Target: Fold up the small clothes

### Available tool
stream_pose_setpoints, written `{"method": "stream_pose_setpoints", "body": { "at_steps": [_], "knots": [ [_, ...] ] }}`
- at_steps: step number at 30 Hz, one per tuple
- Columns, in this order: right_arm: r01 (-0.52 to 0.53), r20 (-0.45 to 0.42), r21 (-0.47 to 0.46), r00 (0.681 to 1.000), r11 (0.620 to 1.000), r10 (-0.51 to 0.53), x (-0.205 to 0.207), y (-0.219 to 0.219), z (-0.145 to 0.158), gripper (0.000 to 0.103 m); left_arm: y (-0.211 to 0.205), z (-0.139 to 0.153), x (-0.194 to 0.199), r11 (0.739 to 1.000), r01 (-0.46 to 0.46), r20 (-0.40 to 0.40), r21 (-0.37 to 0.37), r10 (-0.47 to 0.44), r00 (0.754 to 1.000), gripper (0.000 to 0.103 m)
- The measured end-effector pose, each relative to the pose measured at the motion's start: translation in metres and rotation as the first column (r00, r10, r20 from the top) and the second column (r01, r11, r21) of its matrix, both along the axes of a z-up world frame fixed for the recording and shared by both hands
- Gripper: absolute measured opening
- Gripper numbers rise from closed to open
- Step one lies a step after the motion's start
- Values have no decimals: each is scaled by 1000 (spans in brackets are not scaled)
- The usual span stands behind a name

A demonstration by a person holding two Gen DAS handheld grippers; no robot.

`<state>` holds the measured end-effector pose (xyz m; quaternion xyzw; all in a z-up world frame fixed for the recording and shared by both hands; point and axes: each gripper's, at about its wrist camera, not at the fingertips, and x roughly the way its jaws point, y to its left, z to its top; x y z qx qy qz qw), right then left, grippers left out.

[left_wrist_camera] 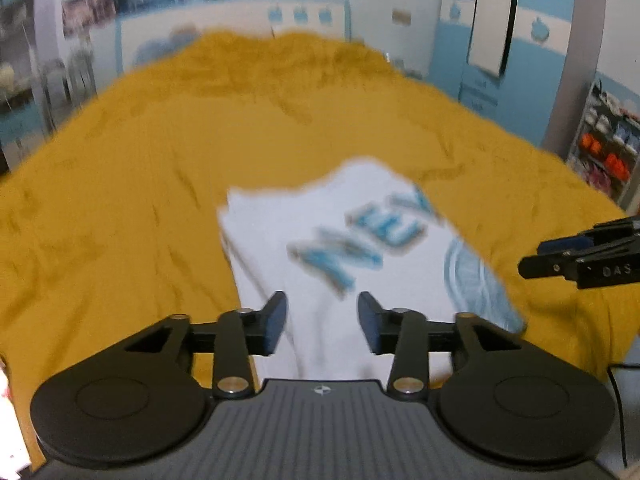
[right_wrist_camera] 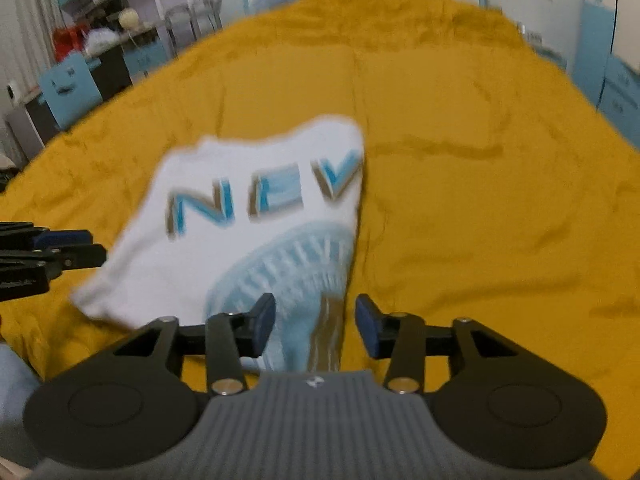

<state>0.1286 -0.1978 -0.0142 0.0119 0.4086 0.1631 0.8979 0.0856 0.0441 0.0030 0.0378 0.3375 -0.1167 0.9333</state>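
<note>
A small white T-shirt (left_wrist_camera: 320, 232) with blue letters and a pale blue print lies folded on the mustard-yellow bed cover (left_wrist_camera: 160, 152). My left gripper (left_wrist_camera: 322, 312) hovers over its near edge, jaws apart, with white cloth below the gap and neither pad pressing on it. The right gripper (left_wrist_camera: 536, 256) pokes in from the right edge of that view. In the right wrist view the T-shirt (right_wrist_camera: 256, 216) lies left of centre. My right gripper (right_wrist_camera: 314, 312) stands open over the shirt's near right corner, pads clear of the cloth. The left gripper (right_wrist_camera: 88, 248) shows at the left edge.
The yellow cover (right_wrist_camera: 480, 200) spreads wide and wrinkled beyond and to the right of the shirt. Blue and white cupboards (left_wrist_camera: 500, 92) stand behind the bed, a shelf rack (left_wrist_camera: 608, 148) to the right, and a cluttered desk (right_wrist_camera: 112, 48) at far left.
</note>
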Motion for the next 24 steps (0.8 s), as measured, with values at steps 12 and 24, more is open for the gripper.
{"method": "stream_pose_setpoints", "body": {
  "at_steps": [12, 24],
  "knots": [
    [13, 289, 67, 957, 998, -32, -47, 12, 76, 82, -40, 56, -40, 977, -205, 384, 59, 168, 908, 102],
    [85, 272, 59, 957, 995, -98, -105, 15, 46, 82, -45, 23, -70, 965, -262, 235, 28, 248, 940, 103]
  ]
}}
